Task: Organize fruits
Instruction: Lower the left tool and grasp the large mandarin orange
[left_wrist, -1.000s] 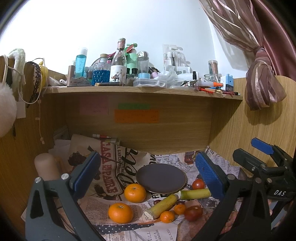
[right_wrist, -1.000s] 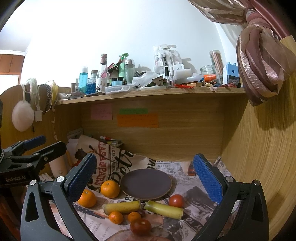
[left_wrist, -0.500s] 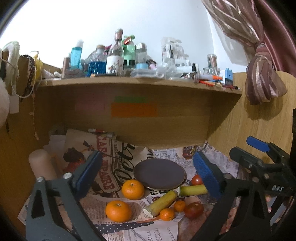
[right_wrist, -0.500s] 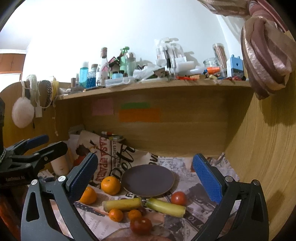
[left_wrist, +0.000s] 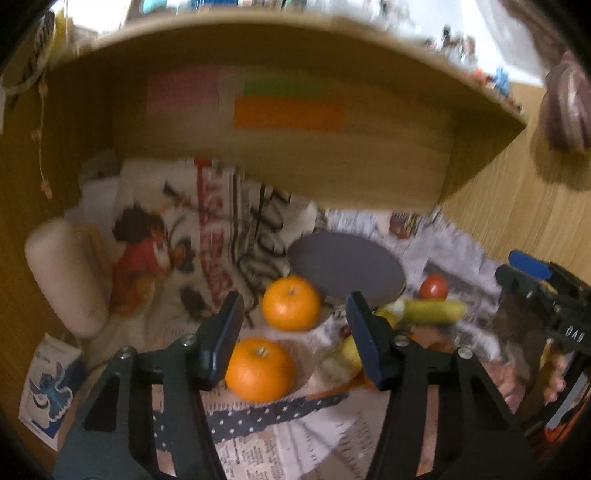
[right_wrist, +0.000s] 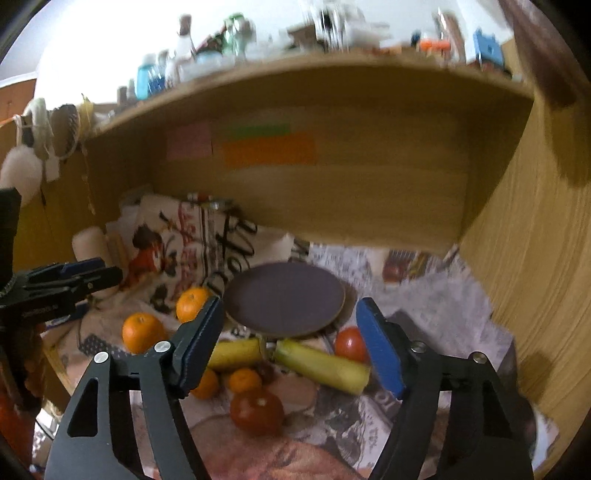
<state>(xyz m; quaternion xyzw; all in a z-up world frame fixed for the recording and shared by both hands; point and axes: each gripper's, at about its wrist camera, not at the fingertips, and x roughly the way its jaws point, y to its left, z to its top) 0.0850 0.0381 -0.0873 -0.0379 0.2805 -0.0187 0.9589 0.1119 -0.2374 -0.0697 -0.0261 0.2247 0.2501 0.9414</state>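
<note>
A dark round plate (left_wrist: 345, 266) (right_wrist: 284, 299) lies on newspaper under the shelf. Two big oranges (left_wrist: 291, 303) (left_wrist: 259, 370) lie left of it; they also show in the right wrist view (right_wrist: 192, 303) (right_wrist: 142, 332). Two yellow-green banana pieces (right_wrist: 233, 354) (right_wrist: 322, 366), small tangerines (right_wrist: 243, 380), a red tomato (right_wrist: 351, 344) and a dark tomato (right_wrist: 257, 410) lie in front of the plate. My left gripper (left_wrist: 295, 343) is open and empty, above the oranges. My right gripper (right_wrist: 291, 347) is open and empty, above the banana pieces.
A wooden shelf (right_wrist: 332, 81) with bottles overhangs the area. A wooden wall (right_wrist: 535, 240) stands on the right. A cream cylinder (left_wrist: 64, 273) and a printed bag (left_wrist: 177, 236) are at the left. A small white carton (left_wrist: 50, 384) lies at the front left.
Both grippers have tilted down and moved in toward the fruit. The jaws of both have narrowed but stay open. The fruit has not moved.
</note>
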